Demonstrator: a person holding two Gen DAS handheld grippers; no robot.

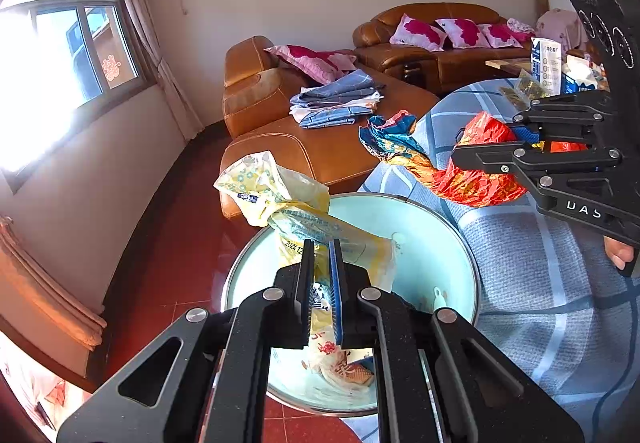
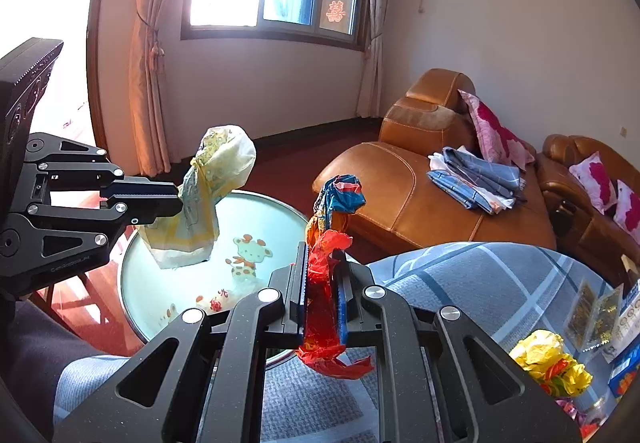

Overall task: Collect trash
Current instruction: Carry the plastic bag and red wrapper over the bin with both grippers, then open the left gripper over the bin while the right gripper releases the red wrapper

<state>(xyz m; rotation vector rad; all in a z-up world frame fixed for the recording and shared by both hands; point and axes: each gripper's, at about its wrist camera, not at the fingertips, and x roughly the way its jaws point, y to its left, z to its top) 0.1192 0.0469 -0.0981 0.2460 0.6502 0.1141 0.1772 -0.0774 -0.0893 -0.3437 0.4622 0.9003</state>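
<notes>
My left gripper [image 1: 322, 255] is shut on a crumpled yellow-and-white plastic bag [image 1: 276, 199] and holds it above a pale green round basin [image 1: 436, 243]. The basin has some trash at its bottom. In the right wrist view the left gripper [image 2: 178, 199] holds the same bag [image 2: 212, 183] over the basin [image 2: 276, 219]. My right gripper [image 2: 322, 263] is shut on a crumpled red, orange and blue wrapper [image 2: 324, 307]. In the left wrist view the right gripper [image 1: 456, 151] holds that wrapper [image 1: 472, 179] above the blue plaid cloth, just right of the basin.
A table under a blue plaid cloth [image 2: 472, 283] carries a crumpled yellow wrapper [image 2: 548, 363], gold packets [image 2: 592, 315] and cartons [image 1: 548, 63]. A brown leather sofa [image 2: 400, 183] with folded clothes [image 1: 336, 103] and pink pillows stands behind. The floor is red tile.
</notes>
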